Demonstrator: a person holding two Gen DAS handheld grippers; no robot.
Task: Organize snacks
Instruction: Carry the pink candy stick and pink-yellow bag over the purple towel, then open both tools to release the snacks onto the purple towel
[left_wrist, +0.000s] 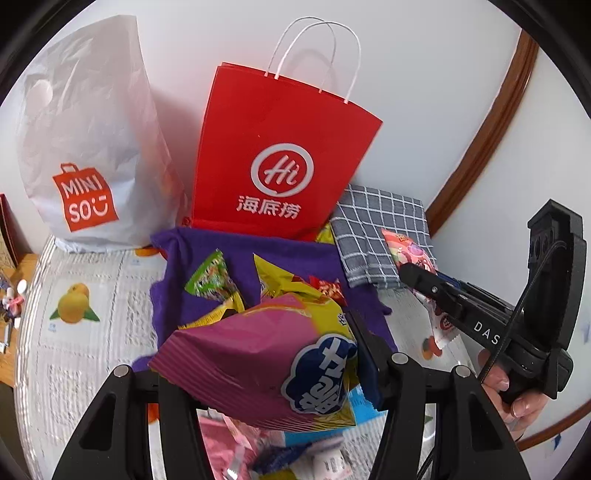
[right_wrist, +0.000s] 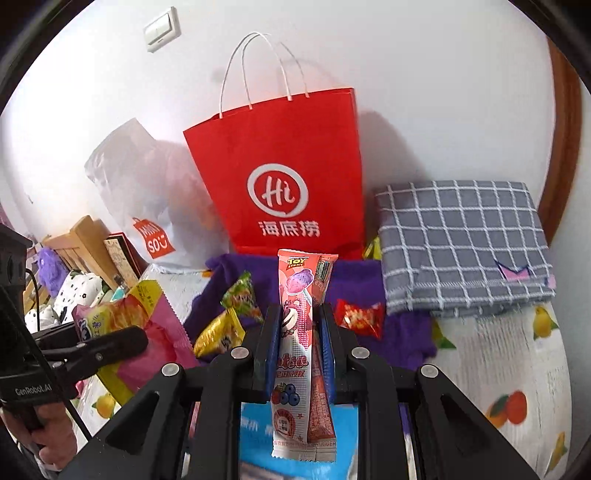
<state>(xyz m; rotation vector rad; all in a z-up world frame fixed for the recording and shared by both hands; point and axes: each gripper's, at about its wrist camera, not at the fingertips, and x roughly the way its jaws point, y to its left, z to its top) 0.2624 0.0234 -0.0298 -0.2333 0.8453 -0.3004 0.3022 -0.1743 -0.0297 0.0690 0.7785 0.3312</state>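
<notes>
My left gripper (left_wrist: 266, 373) is shut on a big pink and yellow chip bag (left_wrist: 251, 365) and holds it above the snack pile; it also shows in the right wrist view (right_wrist: 140, 325). My right gripper (right_wrist: 297, 325) is shut on a long pink Toy Story candy packet (right_wrist: 299, 332), held upright; the packet also shows in the left wrist view (left_wrist: 413, 258). A red paper bag (left_wrist: 280, 155) (right_wrist: 288, 177) stands open against the wall behind a purple cloth (left_wrist: 295, 254) strewn with a green packet (left_wrist: 210, 277), a yellow packet (right_wrist: 218, 336) and a red candy (right_wrist: 358, 314).
A white Miniso plastic bag (left_wrist: 88, 147) stands left of the red bag. A folded grey checked cloth (right_wrist: 461, 243) lies at the right. A blue packet (right_wrist: 295, 435) lies under my right gripper. Plush toys (right_wrist: 66, 291) sit far left. The tablecloth (left_wrist: 74, 332) has fruit prints.
</notes>
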